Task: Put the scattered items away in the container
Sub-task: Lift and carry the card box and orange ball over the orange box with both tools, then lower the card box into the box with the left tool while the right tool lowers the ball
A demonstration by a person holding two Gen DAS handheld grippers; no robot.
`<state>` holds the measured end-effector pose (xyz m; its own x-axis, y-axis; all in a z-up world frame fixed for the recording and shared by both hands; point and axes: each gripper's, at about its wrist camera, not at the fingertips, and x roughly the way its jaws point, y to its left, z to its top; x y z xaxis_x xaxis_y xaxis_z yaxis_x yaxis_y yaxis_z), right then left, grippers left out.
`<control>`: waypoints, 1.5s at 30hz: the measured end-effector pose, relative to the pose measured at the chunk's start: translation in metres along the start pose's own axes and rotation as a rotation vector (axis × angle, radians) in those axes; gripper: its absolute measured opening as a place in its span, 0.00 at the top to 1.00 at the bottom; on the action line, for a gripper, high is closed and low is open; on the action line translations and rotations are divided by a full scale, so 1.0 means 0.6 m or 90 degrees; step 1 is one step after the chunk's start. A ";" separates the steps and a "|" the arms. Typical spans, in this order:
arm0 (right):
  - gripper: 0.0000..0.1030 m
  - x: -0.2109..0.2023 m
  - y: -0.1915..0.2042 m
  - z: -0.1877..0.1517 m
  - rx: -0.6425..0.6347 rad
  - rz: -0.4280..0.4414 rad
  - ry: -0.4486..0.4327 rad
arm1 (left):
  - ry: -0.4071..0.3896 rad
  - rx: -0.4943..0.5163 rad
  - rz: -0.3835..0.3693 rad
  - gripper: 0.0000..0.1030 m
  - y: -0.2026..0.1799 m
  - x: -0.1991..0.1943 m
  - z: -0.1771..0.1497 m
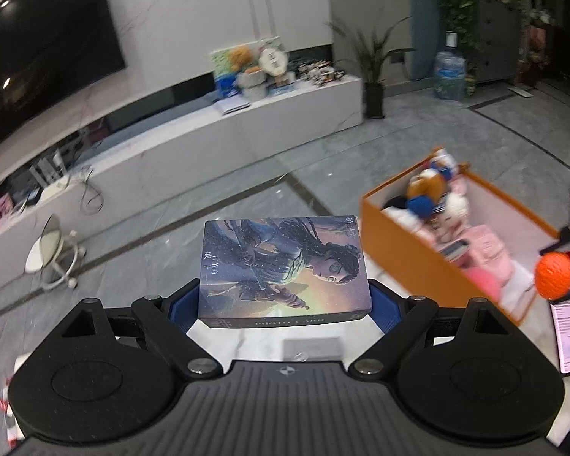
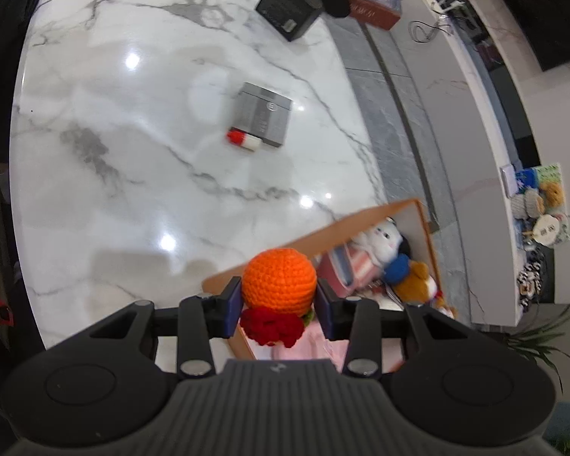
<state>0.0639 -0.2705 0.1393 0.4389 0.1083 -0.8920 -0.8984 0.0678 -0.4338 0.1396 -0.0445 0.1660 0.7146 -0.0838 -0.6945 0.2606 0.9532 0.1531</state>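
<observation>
**Inspector:** State both tools and their loads.

**Operator:** My left gripper is pinching a card box by its two short sides, lifted clear of the table, picture face up. My right gripper is clamped on an orange crochet ball; a red knitted bit hangs beneath it.

**Inspector:** Where is the container relative to each?

**Operator:** The orange bin lies ahead and to the right of the left tool, well apart. The right tool is over the bin's near corner, so I judge the right hand nearer.

**Inspector:** Axis?

**Operator:** The card box's long side runs across the left jaws; the bin's long axis slants away to the right. A turn may be needed to lay it in flat among the soft toys.

**Inspector:** Remaining?

**Operator:** A grey box, with a red-and-white tube touching it, and a black box are on the table.
</observation>
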 end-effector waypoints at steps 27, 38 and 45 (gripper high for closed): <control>0.58 -0.010 -0.075 -0.132 0.085 -0.039 0.017 | -0.030 0.124 -0.152 0.00 -0.272 0.049 0.073; 0.58 0.082 -0.083 -0.163 0.098 -0.002 0.030 | 0.034 0.135 -0.185 0.00 -0.312 0.138 0.027; 0.58 0.126 -0.090 -0.176 0.106 0.016 0.030 | 0.063 0.136 -0.192 0.00 -0.321 0.172 0.014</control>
<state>0.1443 -0.3709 0.0819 0.4122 0.0652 -0.9088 -0.8925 0.2295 -0.3883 0.1690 -0.2393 0.0708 0.5210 -0.3132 -0.7940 0.5865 0.8072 0.0665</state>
